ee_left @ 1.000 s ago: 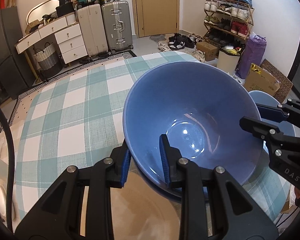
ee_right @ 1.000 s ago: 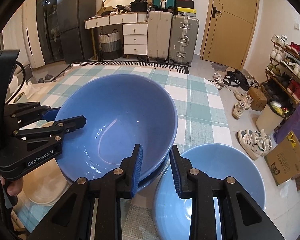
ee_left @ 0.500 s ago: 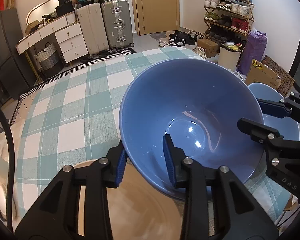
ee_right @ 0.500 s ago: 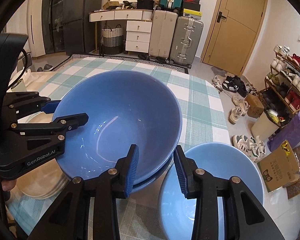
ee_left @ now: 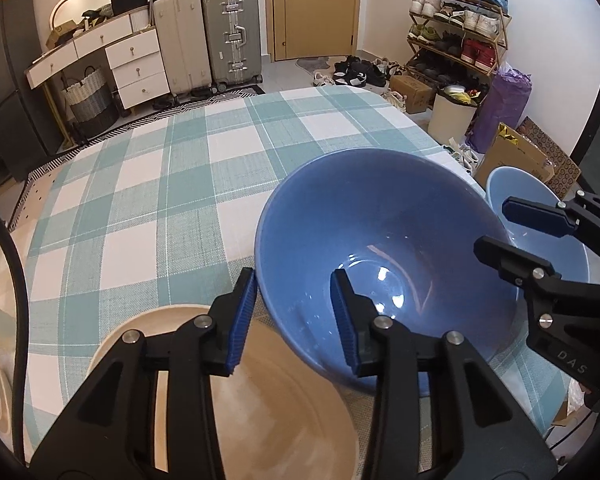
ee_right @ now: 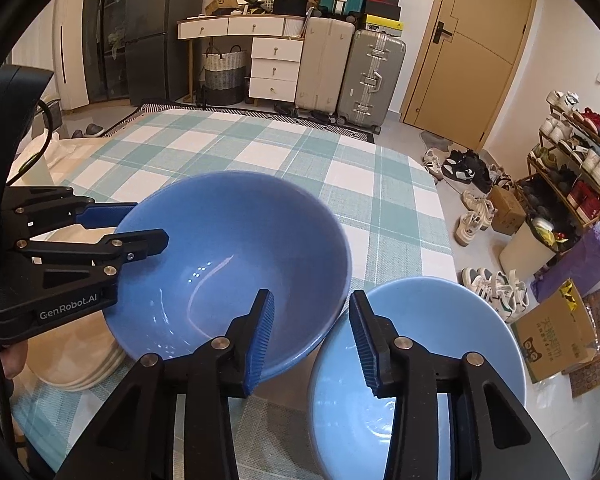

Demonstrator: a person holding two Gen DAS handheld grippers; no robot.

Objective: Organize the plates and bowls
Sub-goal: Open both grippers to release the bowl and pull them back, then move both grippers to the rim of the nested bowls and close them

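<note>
— Where's the dark blue bowl [ee_left: 384, 240]?
— On the checked table [ee_left: 160, 200], between beige plates [ee_right: 76, 360] and my light blue bowl [ee_right: 416, 364].
— Jaws?
— Both grippers, left [ee_left: 294, 320] and right [ee_right: 312, 340], have just been opening, straddling its rim without pressing.

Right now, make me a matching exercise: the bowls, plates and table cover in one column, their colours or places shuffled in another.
Things:
1. deep dark blue ceramic bowl
2. pale blue ceramic bowl
3. stack of beige plates
4. woven checked tablecloth

Descriptions:
A. teal and white squares
B. at the table's right edge
C. between both grippers' open jaws
D. under the left gripper

Pairs: 1-C, 2-B, 3-D, 4-A
</note>
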